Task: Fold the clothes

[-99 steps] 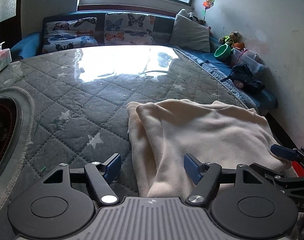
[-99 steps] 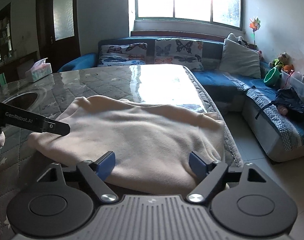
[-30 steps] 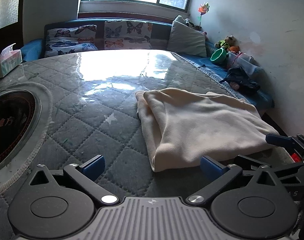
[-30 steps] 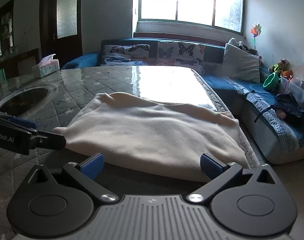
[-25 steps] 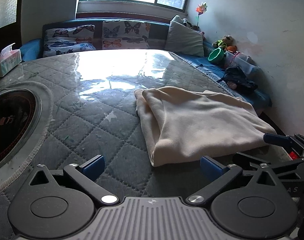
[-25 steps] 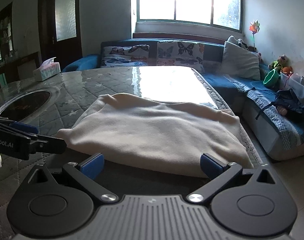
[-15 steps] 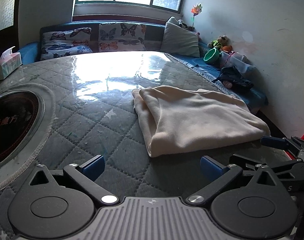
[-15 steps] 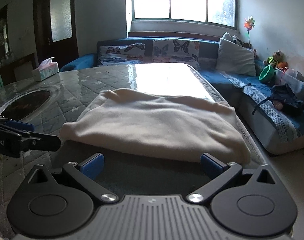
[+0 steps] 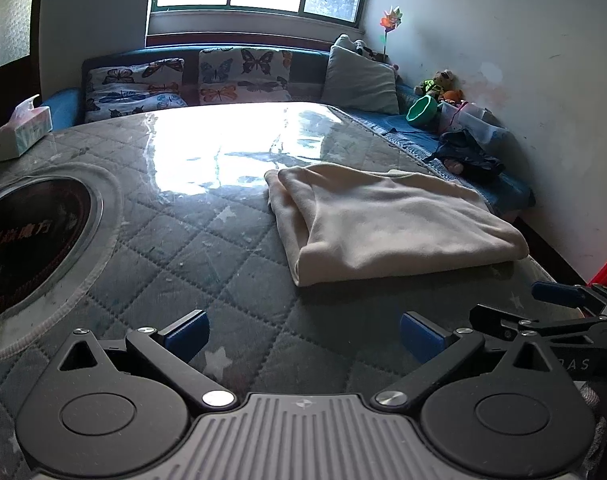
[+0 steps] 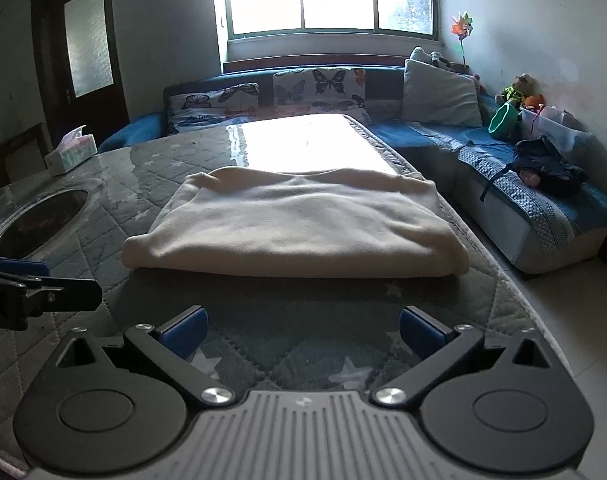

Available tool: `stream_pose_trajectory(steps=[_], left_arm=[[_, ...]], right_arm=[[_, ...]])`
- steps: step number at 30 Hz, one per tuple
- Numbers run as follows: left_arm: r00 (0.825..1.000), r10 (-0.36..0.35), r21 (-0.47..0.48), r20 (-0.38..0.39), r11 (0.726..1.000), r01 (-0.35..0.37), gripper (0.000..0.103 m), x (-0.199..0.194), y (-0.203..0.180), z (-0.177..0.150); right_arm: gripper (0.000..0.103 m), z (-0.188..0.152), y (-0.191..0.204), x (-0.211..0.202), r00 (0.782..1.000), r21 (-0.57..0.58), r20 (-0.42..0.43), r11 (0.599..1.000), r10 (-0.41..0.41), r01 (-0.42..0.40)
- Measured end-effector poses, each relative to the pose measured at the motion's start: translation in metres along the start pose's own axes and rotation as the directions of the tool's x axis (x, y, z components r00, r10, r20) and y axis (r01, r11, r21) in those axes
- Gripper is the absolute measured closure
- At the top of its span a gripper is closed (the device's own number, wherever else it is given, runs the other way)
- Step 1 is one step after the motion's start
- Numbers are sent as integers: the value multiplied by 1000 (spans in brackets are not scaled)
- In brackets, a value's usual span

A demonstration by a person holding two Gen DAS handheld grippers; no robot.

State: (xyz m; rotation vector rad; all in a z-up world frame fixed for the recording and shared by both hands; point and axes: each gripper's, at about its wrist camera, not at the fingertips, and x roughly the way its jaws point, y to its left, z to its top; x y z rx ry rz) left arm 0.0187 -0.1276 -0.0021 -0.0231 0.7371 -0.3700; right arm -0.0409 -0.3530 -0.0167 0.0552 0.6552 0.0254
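A folded cream garment (image 10: pixel 299 228) lies flat on the quilted worktop (image 9: pixel 207 256). Left gripper (image 9: pixel 303 332) and right gripper (image 10: pixel 301 330) hover near it, fingers spread wide, apparently holding nothing.

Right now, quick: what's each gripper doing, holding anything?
Left gripper: open, holding nothing, short of the folded cream cloth.
Right gripper: open, holding nothing, also short of the cloth.

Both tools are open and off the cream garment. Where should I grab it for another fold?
Probably the cream garment by its near rolled edge, coming in low from the tools' side: that edge bulges thick above the table cover, and both corners face the open tools.
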Motion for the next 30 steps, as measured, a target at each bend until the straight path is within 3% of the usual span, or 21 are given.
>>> stream_pose_trajectory(steps=[30], left_arm=[[999,-41,15,-2,999,41,0,-19,-12,-24]], right_arm=[[0,-17,12,-26,1000,11,16,1000,6,-6]])
